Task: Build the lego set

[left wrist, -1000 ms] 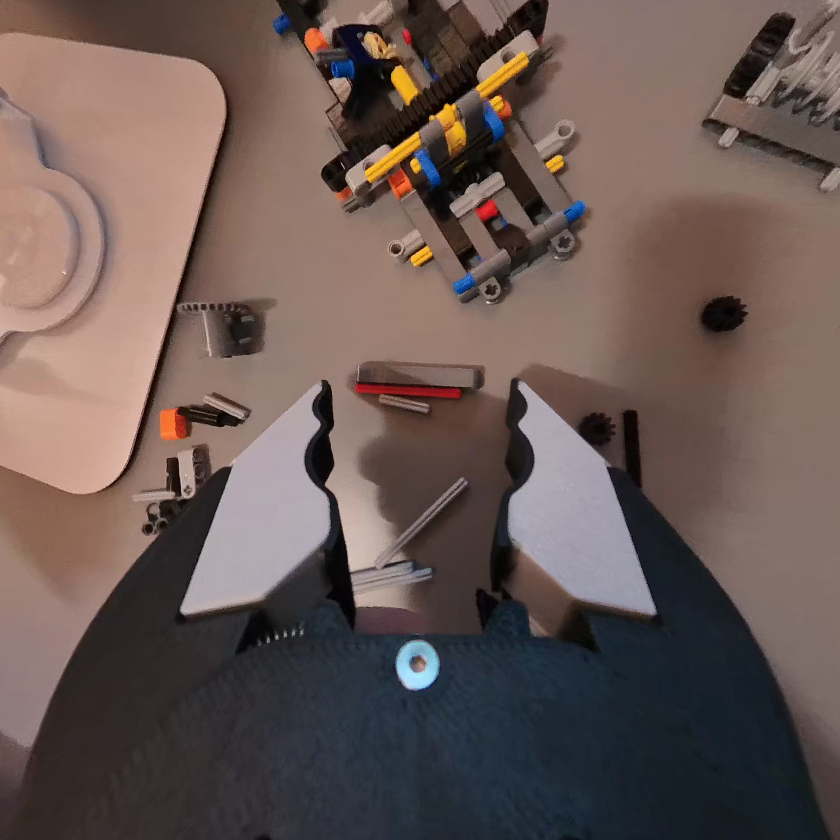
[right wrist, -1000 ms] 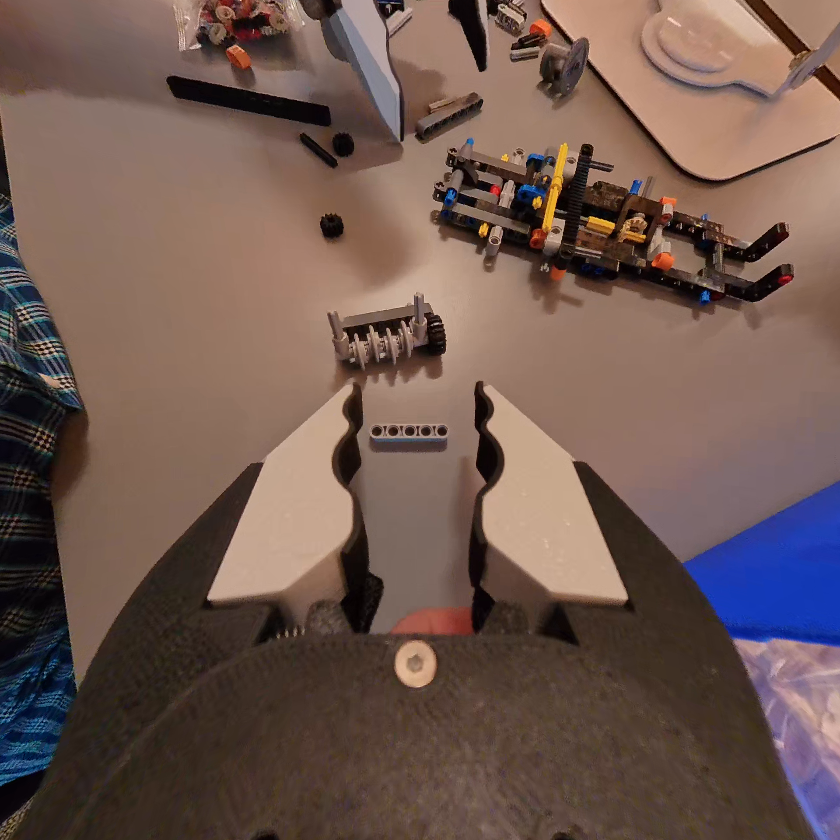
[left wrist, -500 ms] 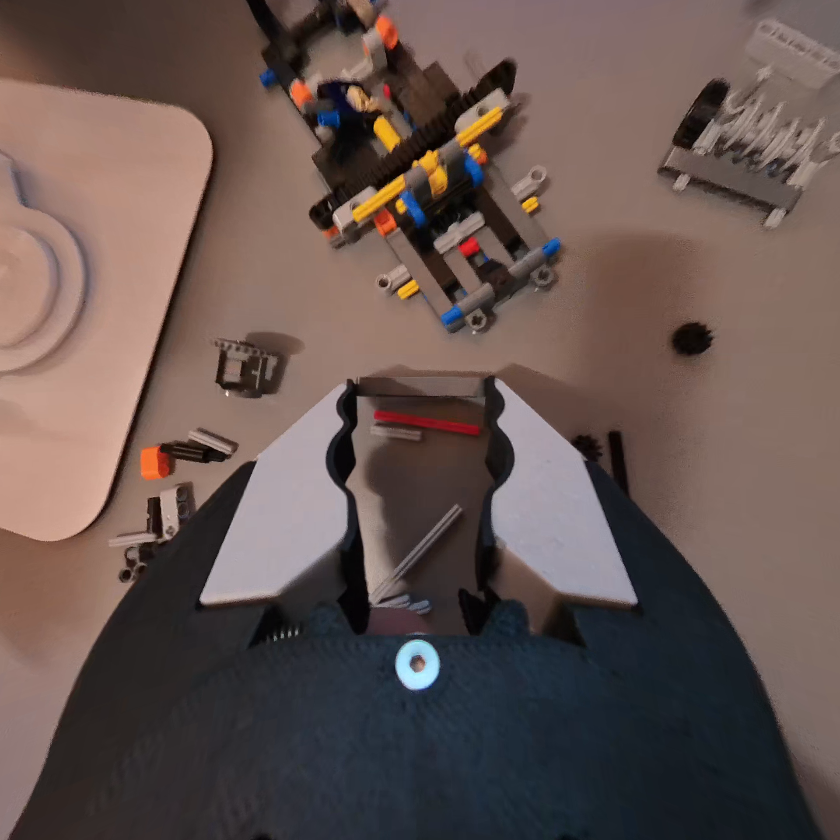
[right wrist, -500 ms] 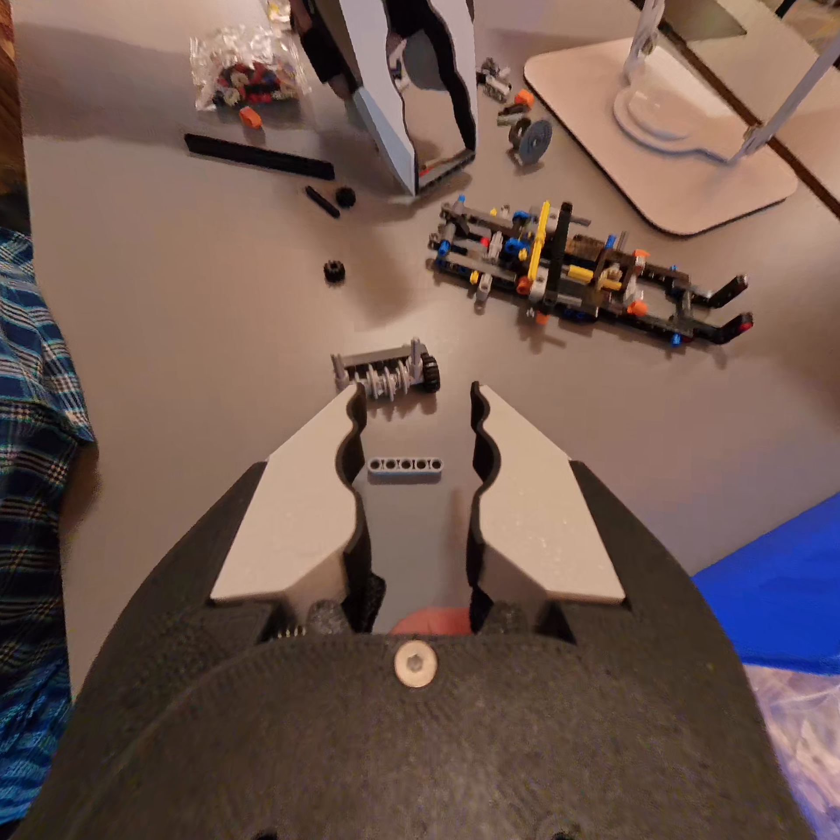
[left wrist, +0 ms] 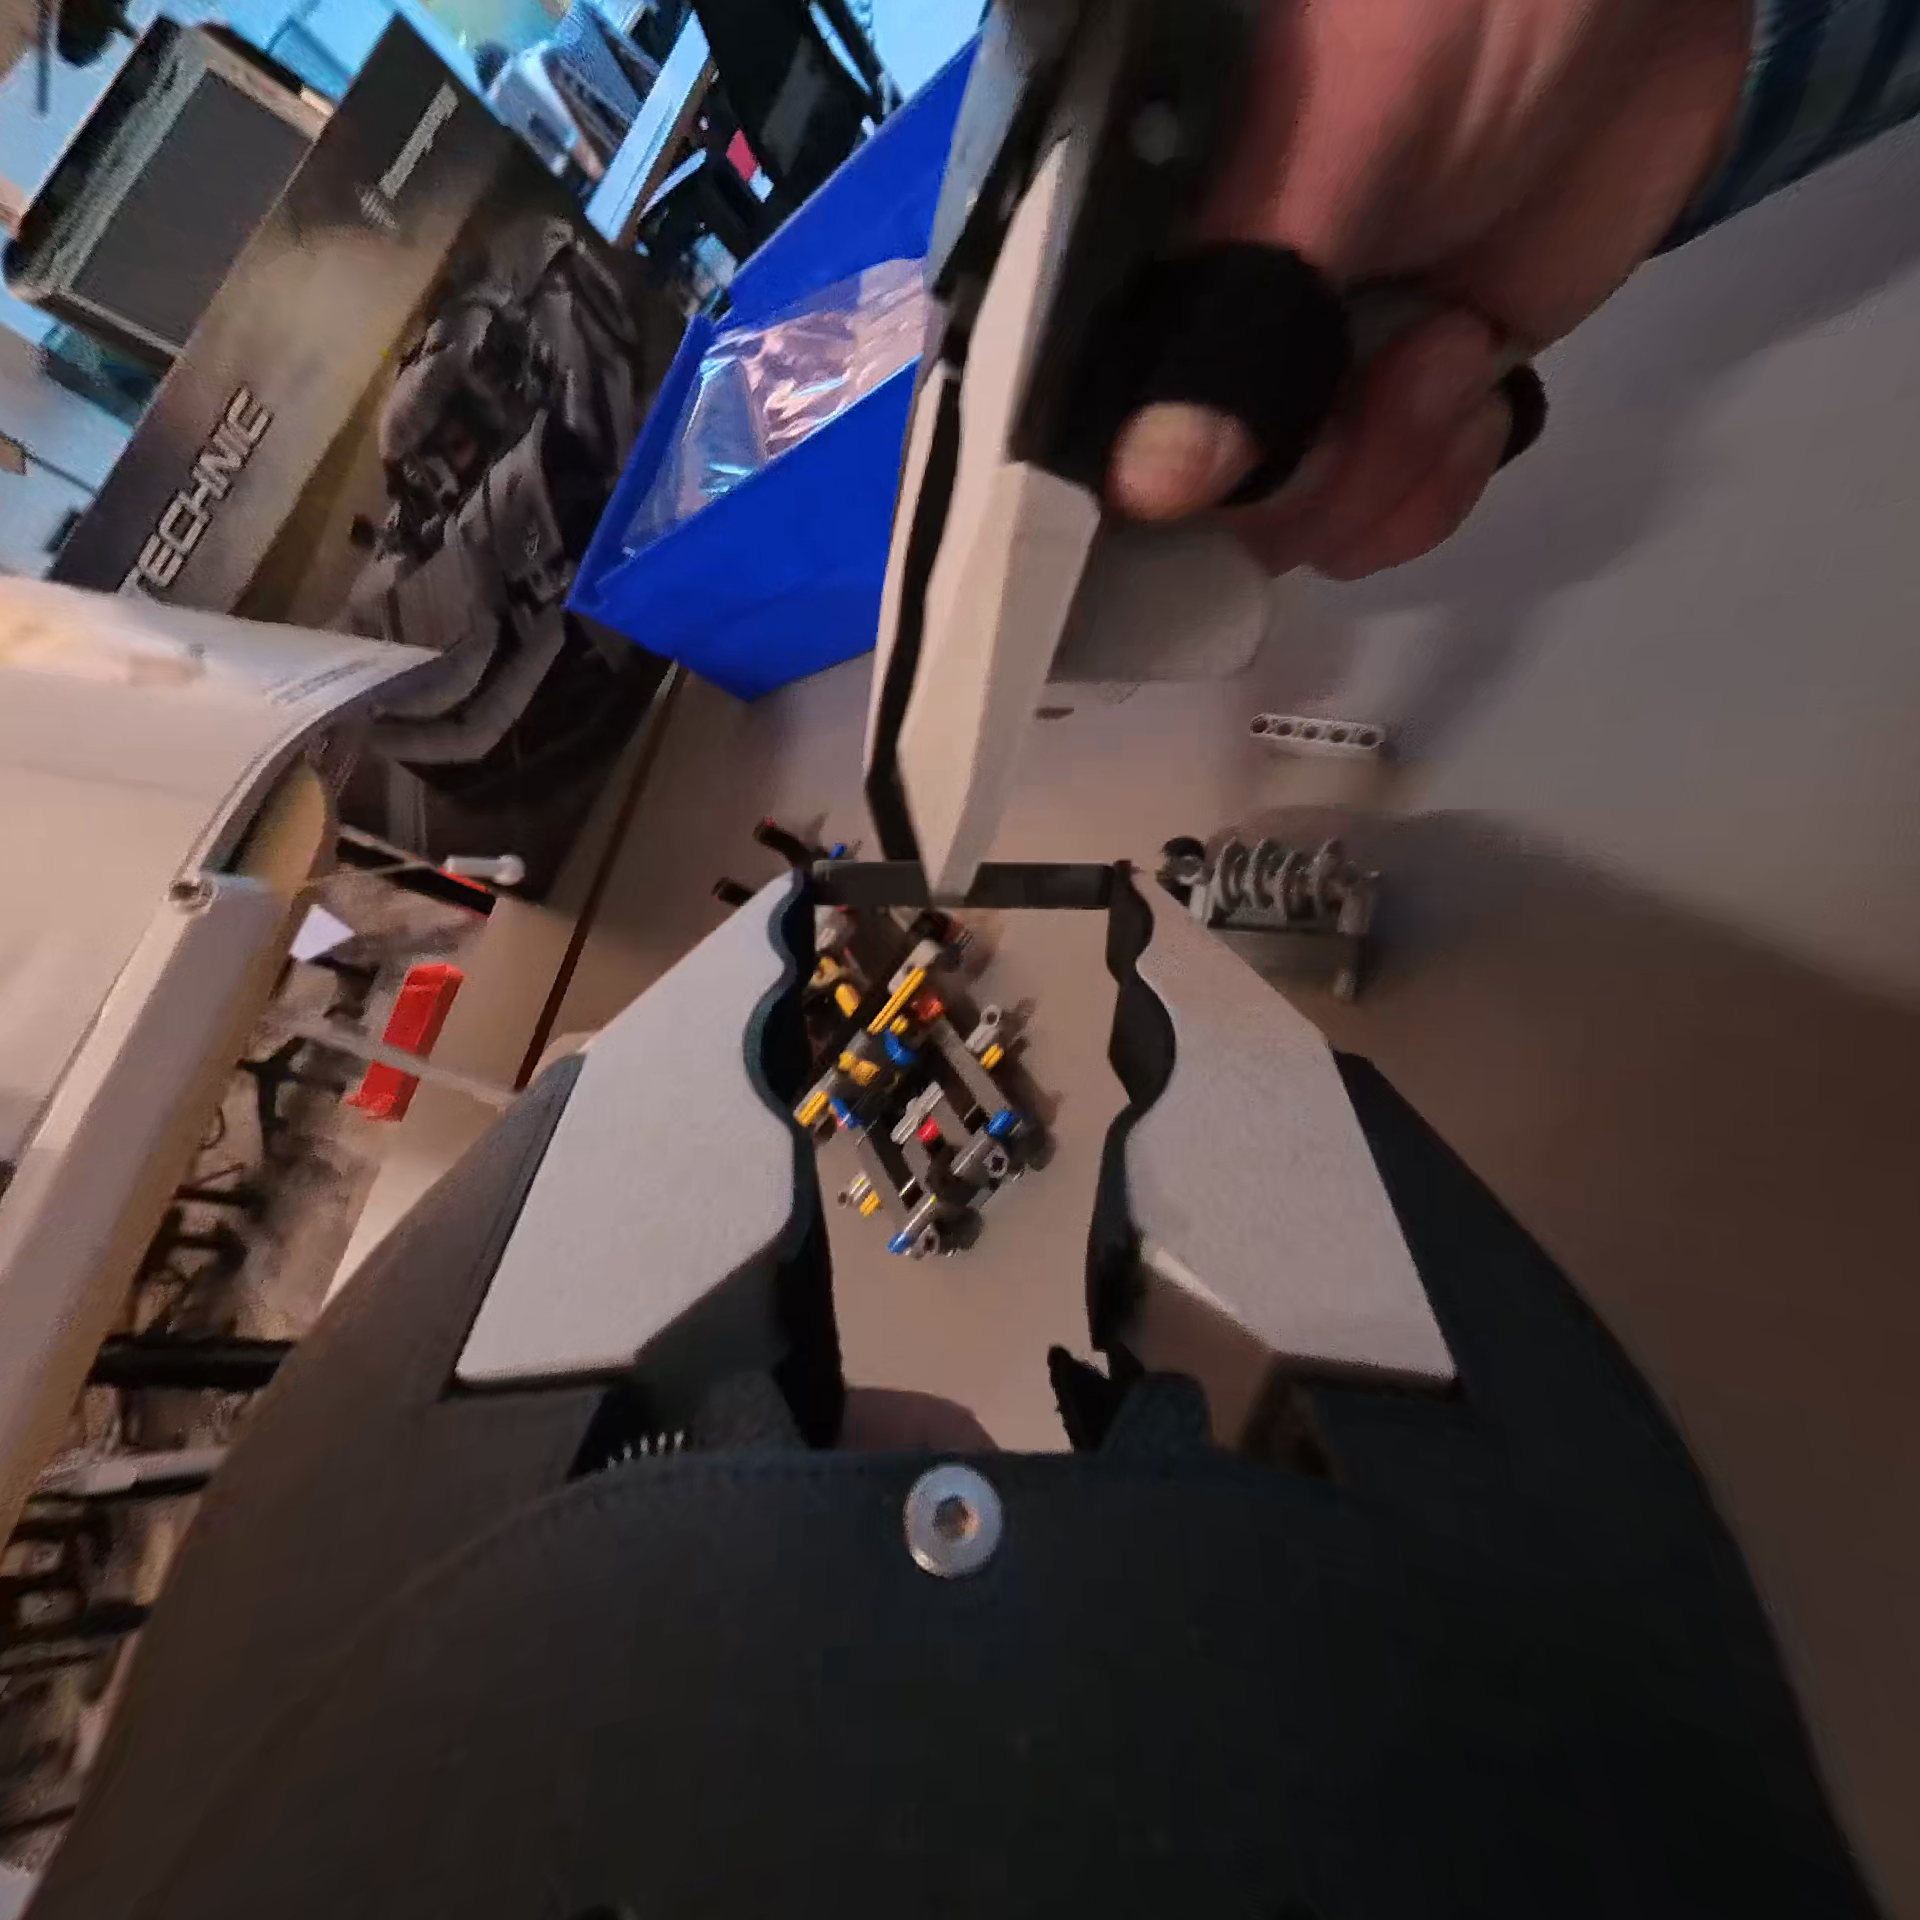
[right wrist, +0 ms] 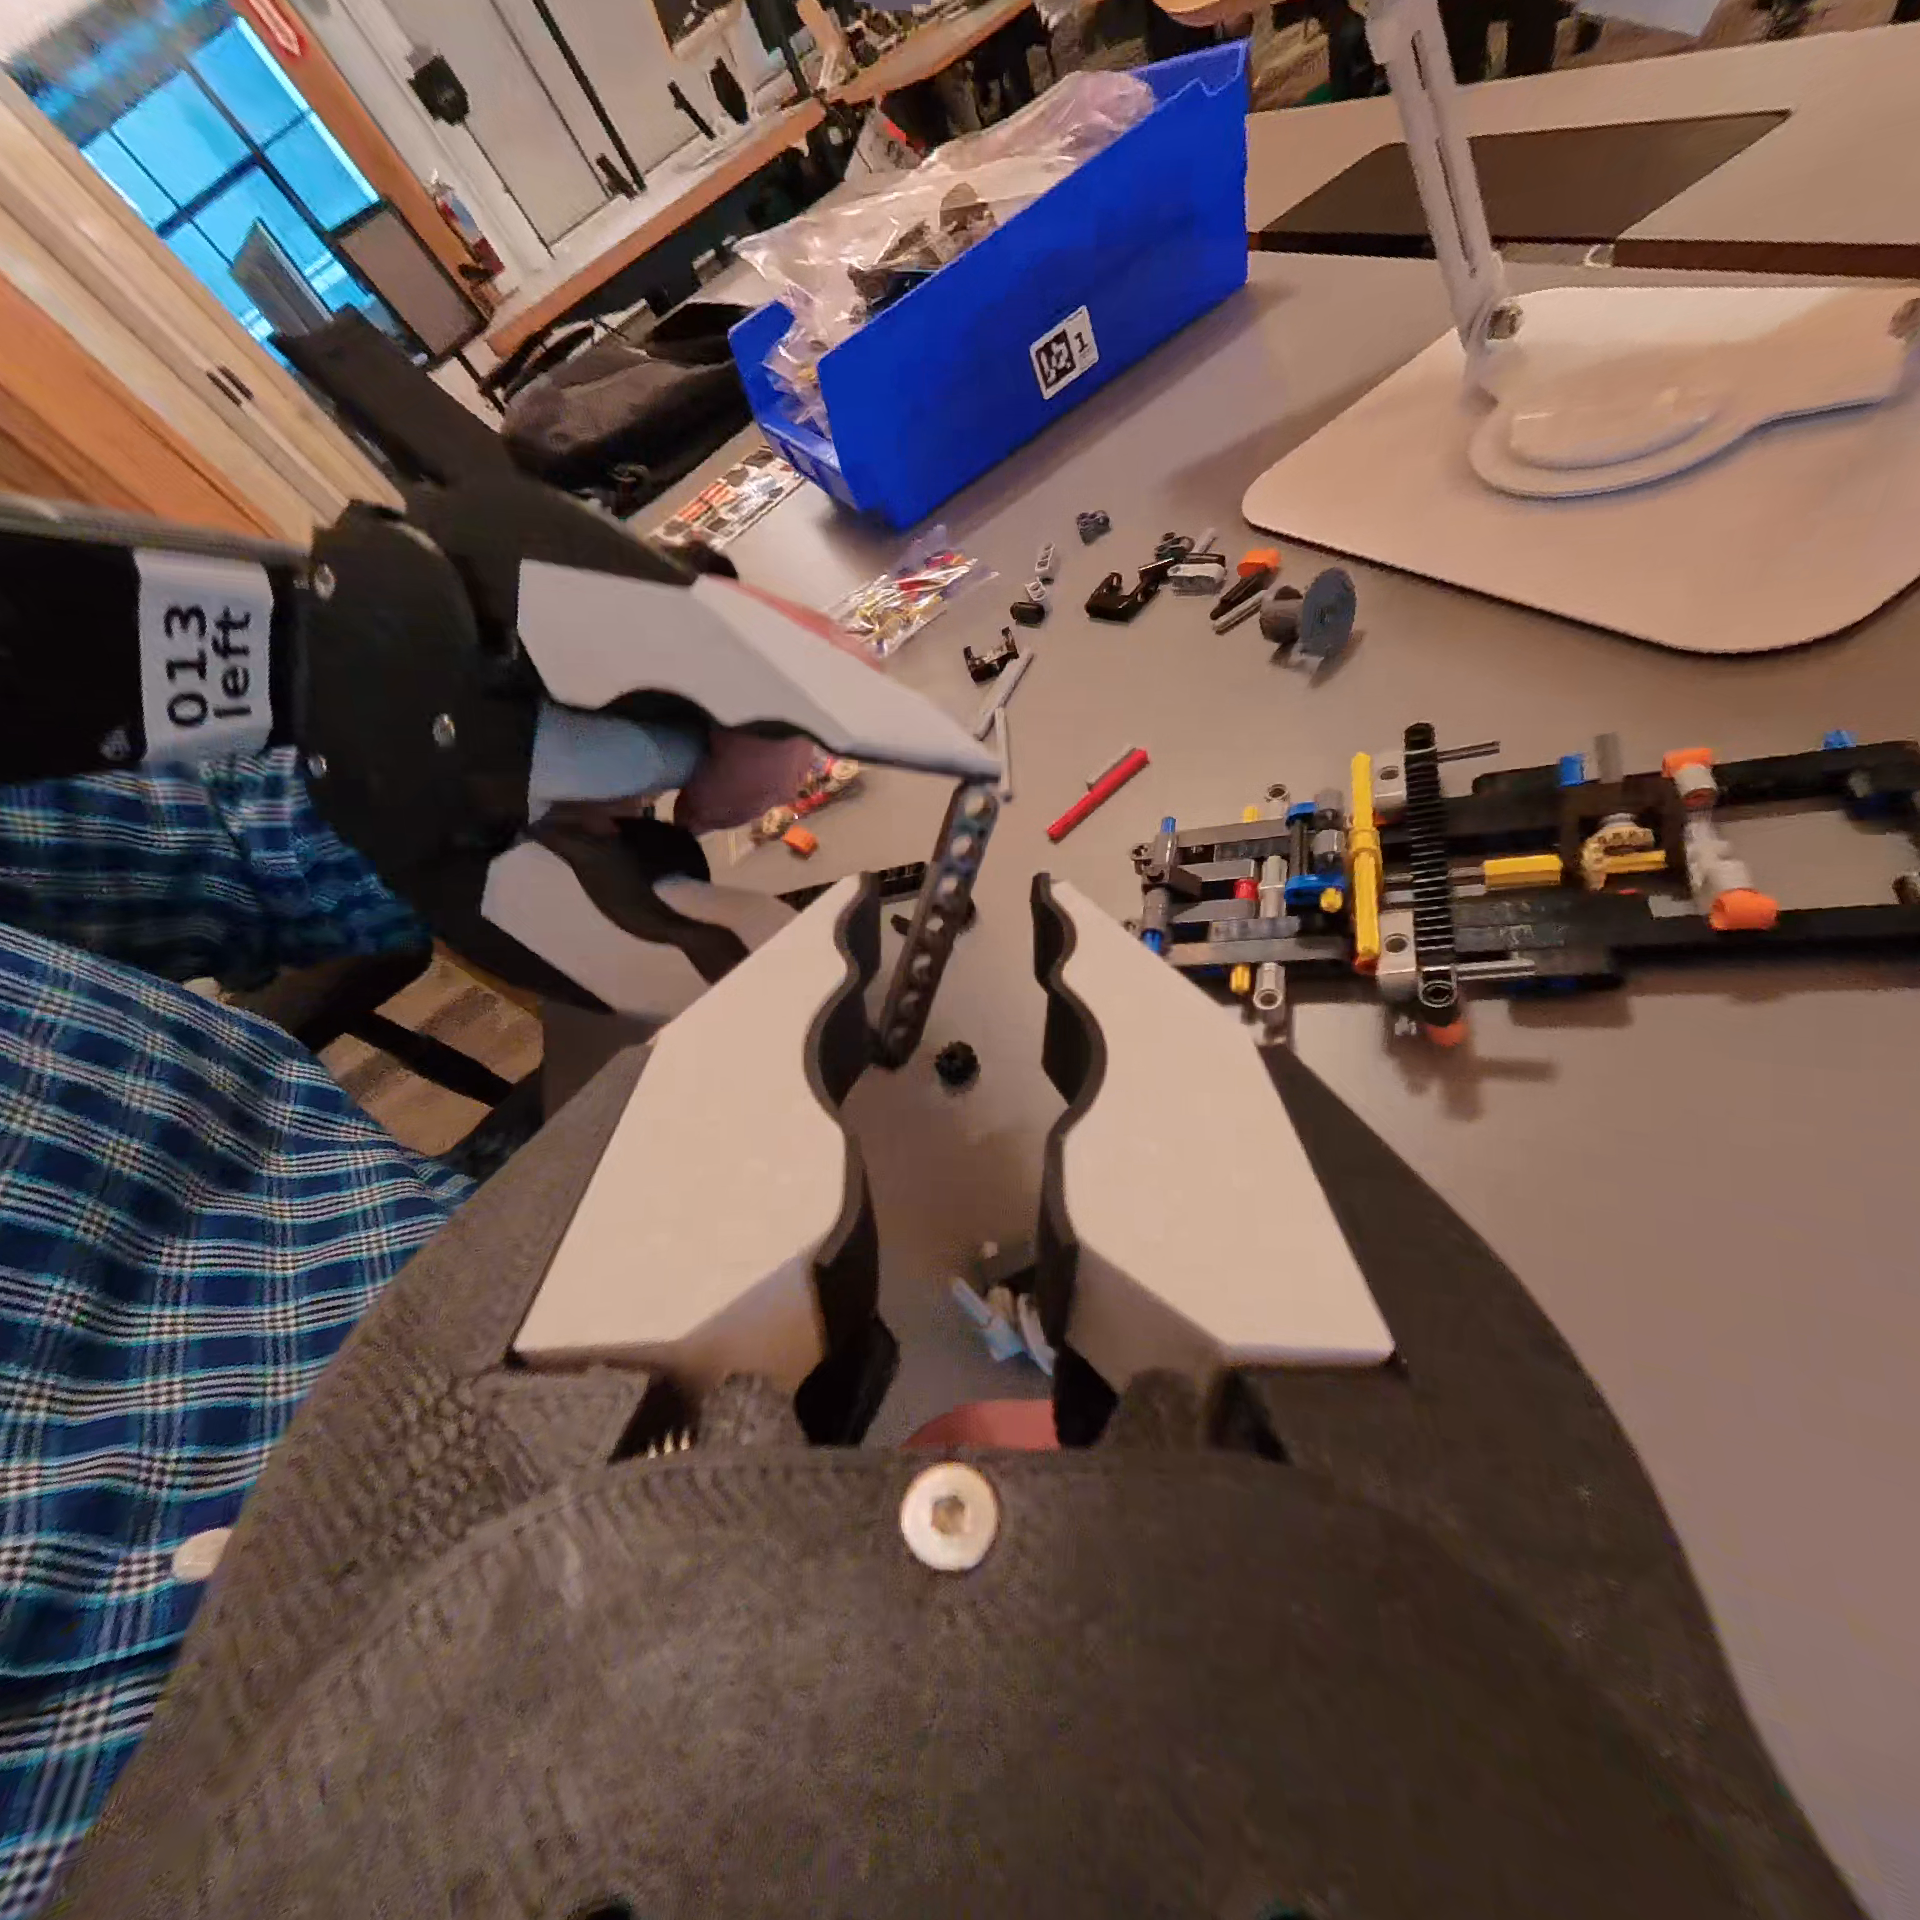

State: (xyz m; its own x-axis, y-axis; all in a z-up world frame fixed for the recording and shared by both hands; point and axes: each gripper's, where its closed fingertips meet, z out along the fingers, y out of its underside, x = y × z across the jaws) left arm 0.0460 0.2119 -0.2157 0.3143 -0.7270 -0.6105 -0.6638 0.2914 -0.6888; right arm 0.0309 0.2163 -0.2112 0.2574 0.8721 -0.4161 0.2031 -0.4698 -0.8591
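right wrist view — blue bin (right wrist: 1049, 343), clear plastic bags (right wrist: 914, 197) inside

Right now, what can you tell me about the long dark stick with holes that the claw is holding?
The dark grey Lego beam is a long, thin plastic bar with a row of round holes along it. It is lifted off the table and tilted. The left claw pinches it end to end between its fingertips. The open right claw has a fingertip on each side of it. I cannot tell whether they touch.
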